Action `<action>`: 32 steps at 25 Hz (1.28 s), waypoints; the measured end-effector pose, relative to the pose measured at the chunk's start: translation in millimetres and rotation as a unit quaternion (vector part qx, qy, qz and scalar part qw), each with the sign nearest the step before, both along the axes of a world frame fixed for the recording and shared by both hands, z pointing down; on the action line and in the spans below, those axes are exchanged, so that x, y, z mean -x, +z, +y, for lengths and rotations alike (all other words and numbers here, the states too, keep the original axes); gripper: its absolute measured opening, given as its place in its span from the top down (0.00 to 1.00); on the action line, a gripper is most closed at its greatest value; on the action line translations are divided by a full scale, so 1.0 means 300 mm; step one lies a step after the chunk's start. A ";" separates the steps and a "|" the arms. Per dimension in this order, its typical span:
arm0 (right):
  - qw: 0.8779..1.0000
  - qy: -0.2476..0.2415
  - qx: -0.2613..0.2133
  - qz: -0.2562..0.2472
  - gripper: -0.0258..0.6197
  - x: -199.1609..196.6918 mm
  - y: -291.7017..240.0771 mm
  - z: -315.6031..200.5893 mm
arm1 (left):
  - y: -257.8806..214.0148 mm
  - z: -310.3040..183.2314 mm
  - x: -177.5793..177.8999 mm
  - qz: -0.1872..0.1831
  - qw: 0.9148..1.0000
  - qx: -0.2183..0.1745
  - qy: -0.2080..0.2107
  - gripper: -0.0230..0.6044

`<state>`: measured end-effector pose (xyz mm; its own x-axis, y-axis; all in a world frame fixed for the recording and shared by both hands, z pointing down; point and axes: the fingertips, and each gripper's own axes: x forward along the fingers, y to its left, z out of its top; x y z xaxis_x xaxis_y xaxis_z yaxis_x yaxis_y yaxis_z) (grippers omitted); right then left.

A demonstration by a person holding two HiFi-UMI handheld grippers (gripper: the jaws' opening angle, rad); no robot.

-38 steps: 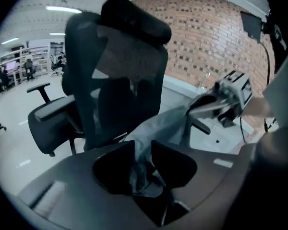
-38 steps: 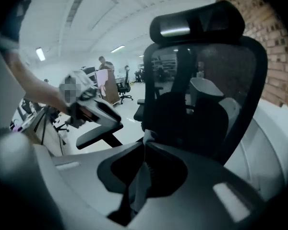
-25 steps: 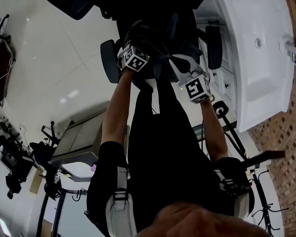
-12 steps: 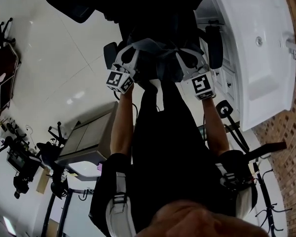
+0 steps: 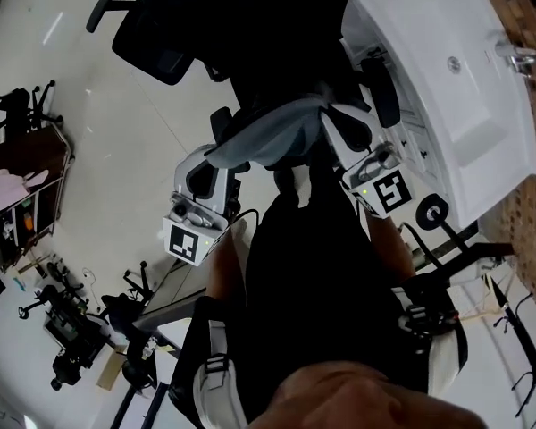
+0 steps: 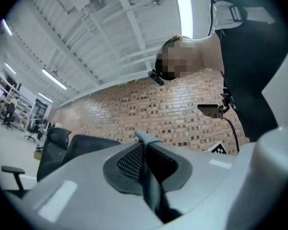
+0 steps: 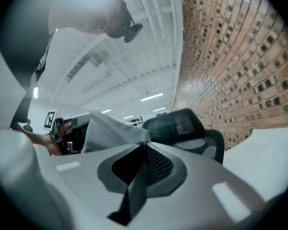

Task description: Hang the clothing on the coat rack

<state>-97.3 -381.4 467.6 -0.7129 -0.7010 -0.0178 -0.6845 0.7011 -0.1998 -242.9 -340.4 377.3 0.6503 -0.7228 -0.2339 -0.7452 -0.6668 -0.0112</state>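
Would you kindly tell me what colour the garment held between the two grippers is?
The garment is light blue-grey; the head view shows it best.

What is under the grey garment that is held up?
A black office chair; the grey garment covers its seat, so anything lying there cannot be seen.

The way ahead is blocked by a black office chair [image 5: 174, 34], close beyond the grey garment [image 5: 268, 137] that is stretched between the left gripper [image 5: 219, 155] and the right gripper [image 5: 329, 114]. The right side is closed off by a white sink unit [image 5: 447, 88] and a brick wall [image 5: 527, 186]. Open floor [image 5: 98, 123] is found to the left, as far as a cart [image 5: 27, 186].
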 end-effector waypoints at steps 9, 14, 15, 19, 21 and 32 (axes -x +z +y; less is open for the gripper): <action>0.971 0.195 -0.138 0.002 0.93 -0.296 -0.528 0.478 | -0.380 0.239 -0.200 0.048 0.974 -0.091 0.204 0.94; 0.932 0.317 -0.176 0.015 0.93 -0.444 -0.693 0.874 | -0.541 0.483 -0.386 0.081 0.937 -0.119 0.318 0.94; 0.919 0.345 -0.188 0.020 0.93 -0.471 -0.728 0.956 | -0.573 0.533 -0.432 0.089 0.925 -0.125 0.349 0.94; 0.869 0.443 -0.221 0.030 0.93 -0.603 -0.828 1.214 | -0.658 0.691 -0.637 0.105 0.875 -0.133 0.454 0.94; 0.850 0.474 -0.223 0.046 0.93 -0.688 -0.833 1.328 | -0.673 0.770 -0.748 0.108 0.858 -0.126 0.485 0.94; 0.721 0.637 -0.230 0.146 0.93 -1.248 -0.955 2.316 | -0.765 1.562 -1.615 0.191 0.734 -0.067 0.648 0.94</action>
